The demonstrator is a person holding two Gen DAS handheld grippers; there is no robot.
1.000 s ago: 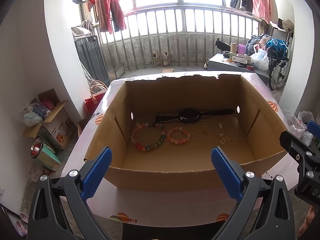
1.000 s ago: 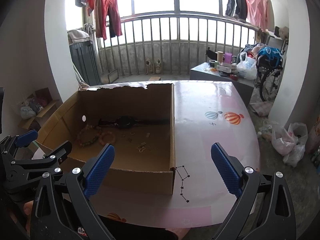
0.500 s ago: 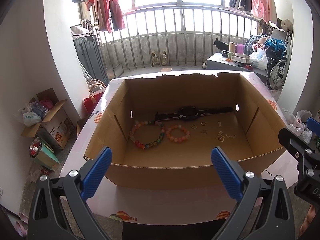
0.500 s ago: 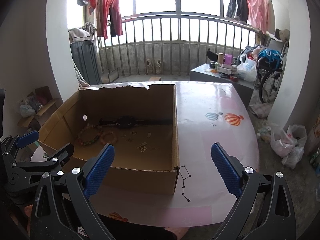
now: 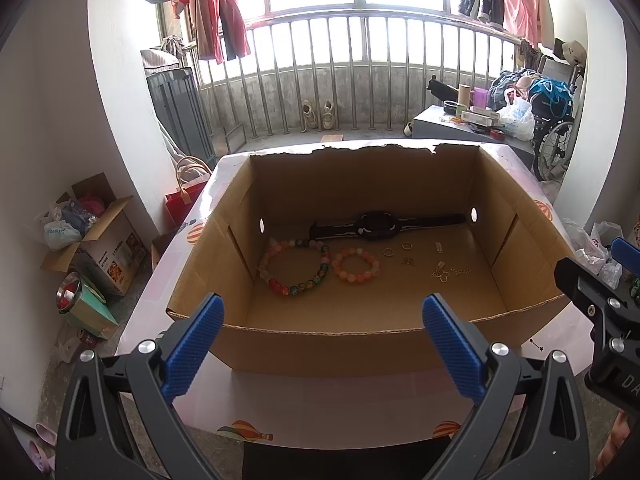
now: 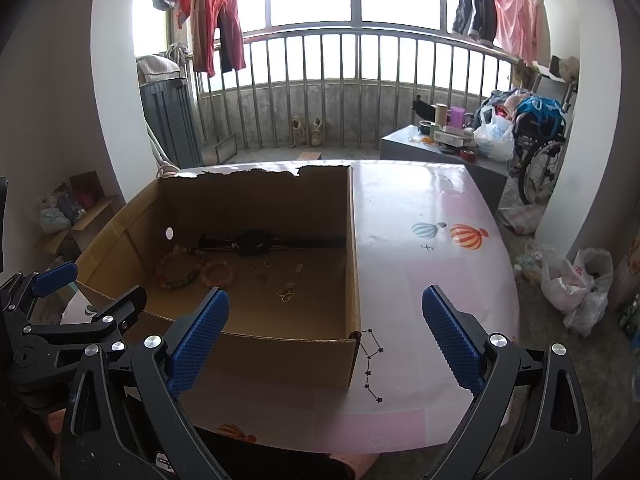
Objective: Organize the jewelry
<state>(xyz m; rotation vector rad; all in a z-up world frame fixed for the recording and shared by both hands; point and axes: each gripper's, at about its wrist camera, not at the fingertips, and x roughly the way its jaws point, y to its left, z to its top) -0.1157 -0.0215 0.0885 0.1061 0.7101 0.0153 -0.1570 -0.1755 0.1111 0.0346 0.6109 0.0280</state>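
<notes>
Both cameras have pulled back and up a little since a second ago, so the cardboard box (image 5: 360,344) sits a bit lower and smaller in each view. Nothing inside the box has shifted. That small move tells little about the job: it fits a start before reaching in, and it fits an end with the sorting done.

The left gripper (image 5: 320,344) hangs above the near edge of the box, jaws spread wide and holding nothing. The right gripper (image 6: 324,338) hangs over the right near corner of the box and the pink counter (image 6: 420,280), jaws spread wide too, also holding nothing.

All the jewelry lies flat on the box floor. A black watch (image 5: 378,226) lies stretched out along the far wall, at 12 o'clock. The big colorful bead bracelet (image 5: 294,266) is at 9 o'clock. The small orange bead bracelet (image 5: 357,267) sits just beside it, toward the middle, and the two seem to touch. Two small gold rings (image 5: 397,249) are near the middle. More tiny gold pieces (image 5: 440,272) lie toward 3 o'clock, too small to name for sure.

Things look laid out by kind already. The counter outside the box has no jewelry showing on it.
</notes>
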